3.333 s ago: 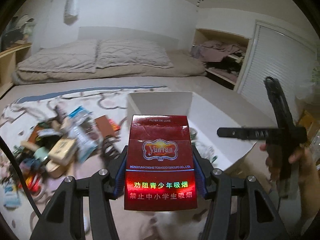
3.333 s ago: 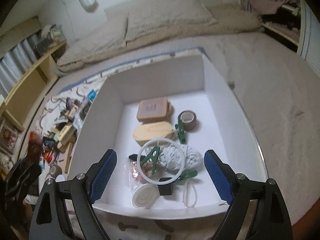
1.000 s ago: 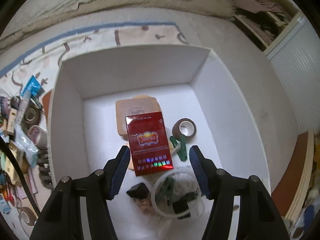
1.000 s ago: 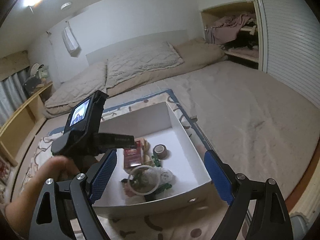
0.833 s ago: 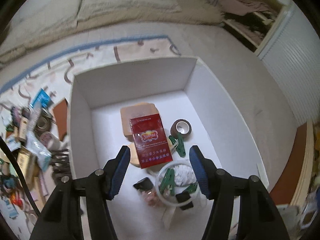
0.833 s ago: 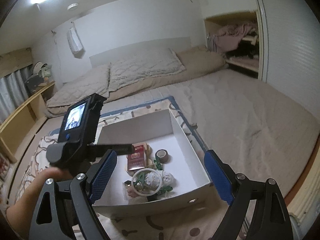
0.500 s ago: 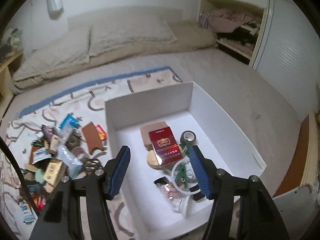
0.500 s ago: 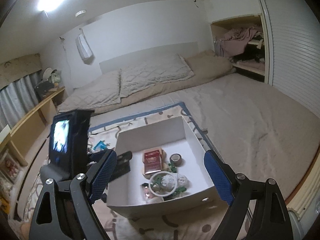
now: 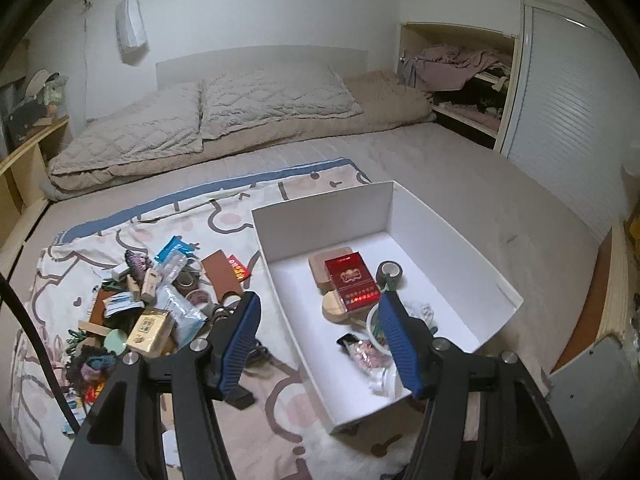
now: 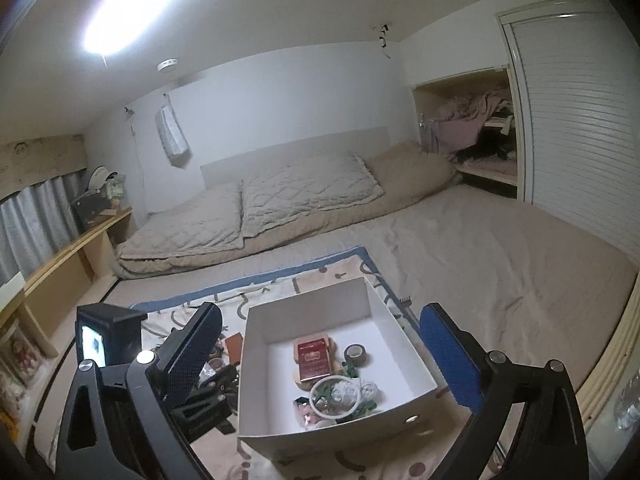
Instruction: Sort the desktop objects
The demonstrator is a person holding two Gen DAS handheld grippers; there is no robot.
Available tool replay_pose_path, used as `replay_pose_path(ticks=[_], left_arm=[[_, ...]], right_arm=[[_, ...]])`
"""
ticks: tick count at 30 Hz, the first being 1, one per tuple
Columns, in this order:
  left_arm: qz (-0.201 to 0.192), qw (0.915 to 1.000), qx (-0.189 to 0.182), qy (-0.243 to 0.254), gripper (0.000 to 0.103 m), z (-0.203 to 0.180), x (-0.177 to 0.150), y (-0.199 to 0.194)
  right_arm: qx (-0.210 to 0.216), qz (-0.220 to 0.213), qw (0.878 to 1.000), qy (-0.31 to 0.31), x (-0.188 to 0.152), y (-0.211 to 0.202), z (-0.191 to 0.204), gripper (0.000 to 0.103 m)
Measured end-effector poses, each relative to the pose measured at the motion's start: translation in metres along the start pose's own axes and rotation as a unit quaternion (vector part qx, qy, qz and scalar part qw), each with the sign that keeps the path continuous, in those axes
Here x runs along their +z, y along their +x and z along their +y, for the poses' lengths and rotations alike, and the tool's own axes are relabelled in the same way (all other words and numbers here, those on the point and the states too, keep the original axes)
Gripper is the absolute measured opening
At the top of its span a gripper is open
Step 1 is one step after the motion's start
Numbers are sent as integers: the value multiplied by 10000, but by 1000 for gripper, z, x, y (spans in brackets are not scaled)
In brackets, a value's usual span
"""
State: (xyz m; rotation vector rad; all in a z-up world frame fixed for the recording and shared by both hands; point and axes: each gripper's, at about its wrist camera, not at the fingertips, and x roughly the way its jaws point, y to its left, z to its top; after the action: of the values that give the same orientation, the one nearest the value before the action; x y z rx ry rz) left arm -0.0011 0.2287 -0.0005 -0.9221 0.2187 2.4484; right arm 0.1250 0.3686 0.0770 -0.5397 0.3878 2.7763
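Both jaws are empty: the left gripper part open, the right gripper opening wide. The red pack, held a moment ago, now lies in the white box just past the left jaws. More messy things wait left.

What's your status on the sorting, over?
Left gripper open, empty. Right gripper empty, jaws opening. Red cigarette pack lies in the white box, on the wooden pieces. Loose pile waits on the blanket; nothing blocking.
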Motion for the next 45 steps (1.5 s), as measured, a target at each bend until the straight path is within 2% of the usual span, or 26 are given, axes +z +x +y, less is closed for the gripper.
replay_pose_path(ticks=[12,16,18,20,23,28,34,45], left_arm=[[-378,9988,275,112,61,15,-16,-34],[-566,9977,375,33,72,27,-18,-49],[-674,9967,459,-18,73,35,-19,-57],[-722,9961,492,-77,80,42,-20,-63],[-836,9948,571,-133,91,52,-20,-73],[-1085,9910,742,-261,98,70,-21,-92],[-1386,9843,1019,-405,99,95,-26,-120],[-1664,9734,1422,-683,101,141,-42,-148]], right_arm=[[-120,13,9998,-187,-12,0,14,99],[-296,-87,9983,-497,-22,3,21,99],[-165,2,9988,-458,-26,6,21,99],[-29,19,9989,-468,-28,8,21,99],[-38,6,9987,-517,-30,8,25,103],[-2,-14,9981,-617,-31,8,38,103],[201,-40,9966,-797,-34,8,61,103],[660,-142,9943,-823,-45,10,97,103]])
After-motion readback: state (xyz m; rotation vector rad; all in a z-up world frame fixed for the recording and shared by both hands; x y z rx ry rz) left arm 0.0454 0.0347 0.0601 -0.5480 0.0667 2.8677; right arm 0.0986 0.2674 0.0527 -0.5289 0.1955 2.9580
